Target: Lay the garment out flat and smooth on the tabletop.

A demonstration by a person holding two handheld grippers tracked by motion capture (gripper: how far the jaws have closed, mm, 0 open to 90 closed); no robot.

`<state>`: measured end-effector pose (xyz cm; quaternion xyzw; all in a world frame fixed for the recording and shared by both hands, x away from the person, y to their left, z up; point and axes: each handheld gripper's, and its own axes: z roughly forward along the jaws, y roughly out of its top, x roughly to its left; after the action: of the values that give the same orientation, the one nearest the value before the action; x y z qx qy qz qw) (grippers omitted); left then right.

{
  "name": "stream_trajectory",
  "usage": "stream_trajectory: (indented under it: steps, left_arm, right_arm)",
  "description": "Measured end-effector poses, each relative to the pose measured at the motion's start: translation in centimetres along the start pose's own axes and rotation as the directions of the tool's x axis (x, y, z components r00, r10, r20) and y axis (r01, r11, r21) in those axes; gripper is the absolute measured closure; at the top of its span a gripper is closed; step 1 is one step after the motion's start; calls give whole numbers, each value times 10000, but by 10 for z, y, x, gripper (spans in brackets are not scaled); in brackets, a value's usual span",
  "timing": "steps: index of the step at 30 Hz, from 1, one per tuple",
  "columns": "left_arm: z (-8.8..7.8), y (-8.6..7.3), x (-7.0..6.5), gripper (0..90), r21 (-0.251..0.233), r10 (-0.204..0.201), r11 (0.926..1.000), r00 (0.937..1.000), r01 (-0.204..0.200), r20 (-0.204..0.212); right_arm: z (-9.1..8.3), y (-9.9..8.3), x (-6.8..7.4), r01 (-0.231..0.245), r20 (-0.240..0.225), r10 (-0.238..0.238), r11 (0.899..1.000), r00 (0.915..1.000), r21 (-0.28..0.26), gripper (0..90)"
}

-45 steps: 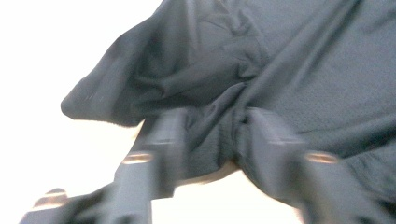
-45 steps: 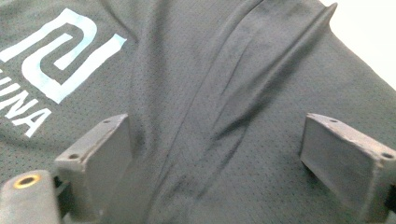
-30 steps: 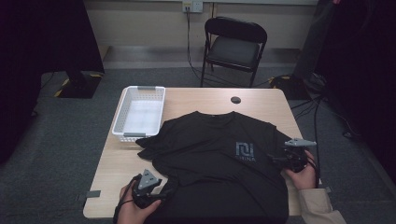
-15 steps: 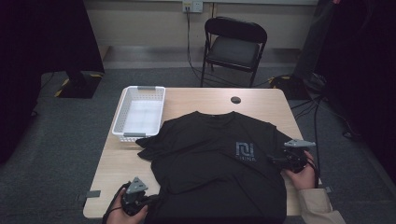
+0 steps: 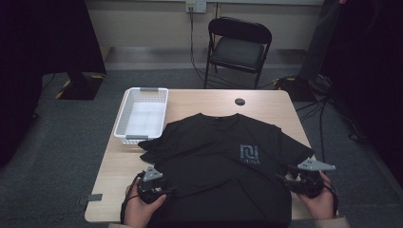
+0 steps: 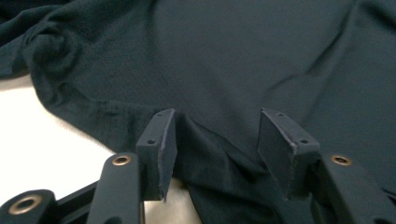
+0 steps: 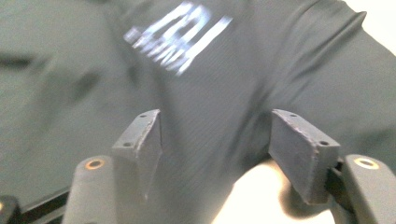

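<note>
Grey floor surrounds the wooden table in the high view; a black T-shirt lies flat at centre, the left gripper at its lower left edge, the right gripper at lower right. In the left gripper view the jaws, just opening, stand apart over the shirt's hem. In the right gripper view the jaws, just closing, stand apart with cloth between, not pressed.
</note>
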<state>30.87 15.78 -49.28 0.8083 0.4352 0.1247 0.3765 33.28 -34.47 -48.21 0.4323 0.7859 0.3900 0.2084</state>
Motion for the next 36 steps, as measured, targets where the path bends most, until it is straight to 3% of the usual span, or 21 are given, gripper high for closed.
stream_trajectory:
  steps: [1,3,6,8,9,11,13,15,21,22,23,24,25,26,27,28,29,30,33,36]
  left_arm:
    - [2,0,-1,545,123,427,9990,9990,-425,-164]
    - [2,1,-5,581,269,779,9967,9963,-770,-352]
    - [1,-1,-5,688,272,807,9964,9965,-801,-219]
    - [1,-1,-2,768,245,553,9982,9985,-553,21]
    - [1,-1,-1,819,223,351,9991,9993,-354,164]
    - [-1,-1,5,849,217,179,9996,9994,-186,297]
    - [-5,0,10,859,64,94,9999,9987,-97,505]
    - [-13,2,14,860,-247,205,9995,9978,-190,629]
    - [-34,2,17,861,-960,210,9953,9951,-117,968]
    - [-36,2,17,860,-993,306,9948,9956,-218,884]
    - [-37,1,16,856,-1018,517,9938,9960,-441,731]
    - [-37,3,16,810,-845,608,9949,9957,-548,693]
    - [-37,4,16,615,-775,568,9956,9967,-523,575]
    - [-37,6,16,435,-900,750,9935,9959,-703,500]
    - [-36,9,16,337,-1039,980,9903,9940,-925,489]
    - [-35,11,17,281,-1199,996,9884,9937,-928,519]
    - [-32,14,18,222,-1372,984,9865,9934,-895,595]
    - [-30,16,19,180,-1495,1030,9845,9923,-918,688]
    - [-25,20,23,174,-1556,1216,9817,9904,-1102,655]
    - [-20,20,28,161,-1428,1341,9819,9892,-1247,584]
  right_arm:
    - [-2,-6,6,-9,-96,11,9998,10000,190,367]
    - [-5,-17,17,54,-64,-51,9988,10000,482,402]
    - [-7,-26,27,224,7,-225,9948,9997,992,459]
    - [-8,-28,29,192,140,-210,9934,9997,1133,511]
    - [-9,-28,29,44,163,-63,9938,9998,1107,571]
    - [-10,-27,25,-124,-8,126,9933,9999,1148,806]
    - [-10,-27,20,-395,-466,447,9934,9979,1077,862]
    - [-15,-24,16,-408,-462,452,9947,9979,940,868]
    - [-48,-10,9,-427,-541,418,9990,9977,-157,865]
    - [-51,-10,9,-400,-575,384,9988,9976,-273,853]
    - [-52,-9,8,-364,-525,345,9987,9980,-346,780]
    - [-52,-8,8,-337,-320,323,9985,9990,-437,615]
    - [-51,-7,9,-259,-89,254,9978,9996,-614,514]
    - [-49,-5,11,-131,-38,129,9979,9999,-640,510]
    - [-46,-2,14,116,-102,-123,9976,9999,-680,436]
    - [-42,1,17,370,-48,-375,9967,9993,-716,349]
    - [-37,3,21,571,49,-569,9956,9984,-740,320]
    - [-30,6,22,676,-152,-690,9947,9975,-773,300]
    - [-8,11,21,615,-828,-670,9958,9943,-673,217]
    - [12,12,14,744,-961,-772,9967,9924,-325,174]
